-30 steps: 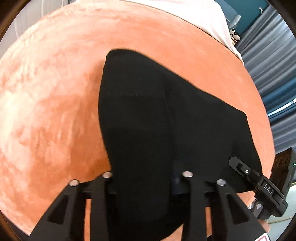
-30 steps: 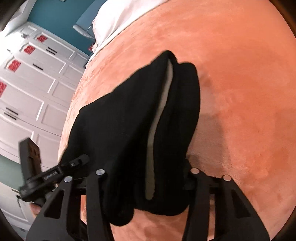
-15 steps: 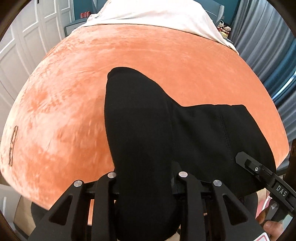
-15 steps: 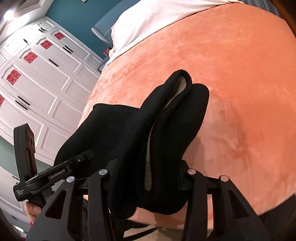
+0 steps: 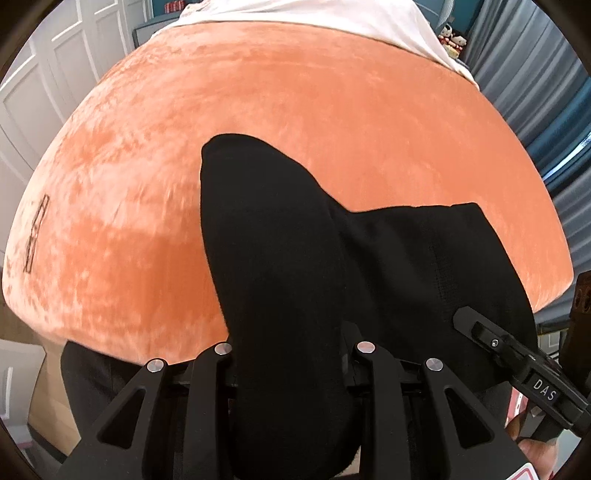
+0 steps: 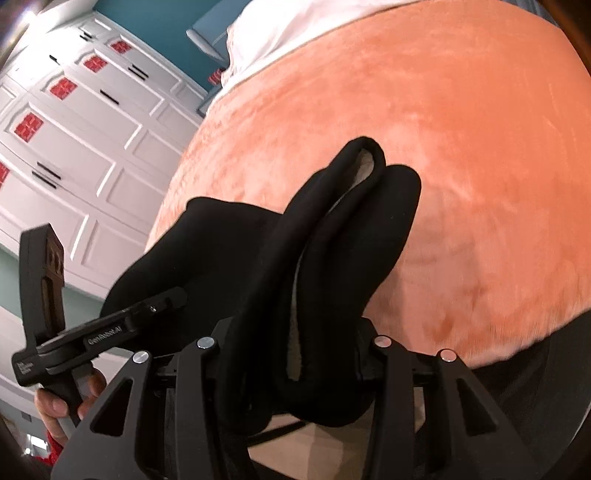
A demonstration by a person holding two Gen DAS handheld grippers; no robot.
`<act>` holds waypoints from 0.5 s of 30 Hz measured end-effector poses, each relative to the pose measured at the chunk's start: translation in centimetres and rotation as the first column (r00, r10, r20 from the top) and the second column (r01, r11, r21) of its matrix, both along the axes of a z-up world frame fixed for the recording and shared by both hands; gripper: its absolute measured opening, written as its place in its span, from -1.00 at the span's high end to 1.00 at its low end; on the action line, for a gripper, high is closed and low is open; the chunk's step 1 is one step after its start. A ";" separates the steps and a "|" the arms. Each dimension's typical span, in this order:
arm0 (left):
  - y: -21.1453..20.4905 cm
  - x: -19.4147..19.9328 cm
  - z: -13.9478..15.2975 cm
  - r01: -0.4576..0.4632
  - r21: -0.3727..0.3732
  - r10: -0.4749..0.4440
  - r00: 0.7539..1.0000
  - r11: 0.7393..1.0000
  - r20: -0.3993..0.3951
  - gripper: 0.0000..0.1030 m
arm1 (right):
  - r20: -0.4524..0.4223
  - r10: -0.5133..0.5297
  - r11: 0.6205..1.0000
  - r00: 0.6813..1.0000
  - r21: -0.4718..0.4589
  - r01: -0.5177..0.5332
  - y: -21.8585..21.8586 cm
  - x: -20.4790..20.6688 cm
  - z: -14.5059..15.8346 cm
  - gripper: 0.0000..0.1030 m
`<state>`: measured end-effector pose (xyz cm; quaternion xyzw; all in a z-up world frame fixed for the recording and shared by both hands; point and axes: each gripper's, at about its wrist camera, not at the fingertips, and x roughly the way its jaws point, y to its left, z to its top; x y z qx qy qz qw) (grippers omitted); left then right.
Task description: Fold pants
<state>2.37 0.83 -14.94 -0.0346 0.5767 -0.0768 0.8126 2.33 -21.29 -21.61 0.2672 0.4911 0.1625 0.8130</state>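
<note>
The black pants [image 5: 280, 258] hang stretched between my two grippers above the near edge of the orange bed [image 5: 332, 110]. My left gripper [image 5: 291, 354] is shut on one end of the cloth, which bulges out between its fingers. My right gripper [image 6: 295, 350] is shut on the other end [image 6: 332, 258], where a pale lining shows in the fold. The right gripper also shows at the lower right of the left wrist view [image 5: 517, 358]. The left gripper shows at the lower left of the right wrist view [image 6: 96, 332]. The pants' far folded edge rests on the blanket.
A white sheet [image 5: 314, 11] covers the head of the bed. White cupboard doors [image 6: 74, 129] stand on the left side, grey curtains [image 5: 535, 74] on the right. A cardboard-coloured box [image 5: 48, 398] sits on the floor below the bed's near edge.
Both grippers have pulled back and up from the bed with the pants. The bed's near edge and the floor have come into view. The grip is unchanged.
</note>
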 end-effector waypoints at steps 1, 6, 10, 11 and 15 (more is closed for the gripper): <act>0.2 -0.3 -0.3 -0.002 -0.001 0.002 1.000 1.000 -0.005 0.52 | -0.015 0.002 1.000 1.000 0.001 -0.002 0.0 -0.3 -0.5 0.21; 0.6 -0.8 -0.1 -0.012 -0.019 0.012 1.000 1.000 -0.001 0.52 | -0.026 -0.012 1.000 1.000 0.020 0.013 -0.1 -0.8 -0.6 0.21; 0.2 -0.6 1.9 0.009 -0.020 -0.008 0.999 1.000 0.039 0.52 | 0.011 -0.002 1.000 1.000 0.028 0.002 0.0 -0.7 1.1 0.21; 0.2 -0.5 2.7 0.012 -0.026 -0.011 0.998 1.000 0.056 0.52 | 0.024 -0.001 1.000 1.000 0.030 0.000 0.0 -0.6 1.7 0.21; 0.6 0.2 5.7 0.005 -0.052 0.001 0.993 0.999 0.116 0.52 | 0.083 0.002 0.999 0.997 0.033 -0.005 0.0 0.2 4.2 0.21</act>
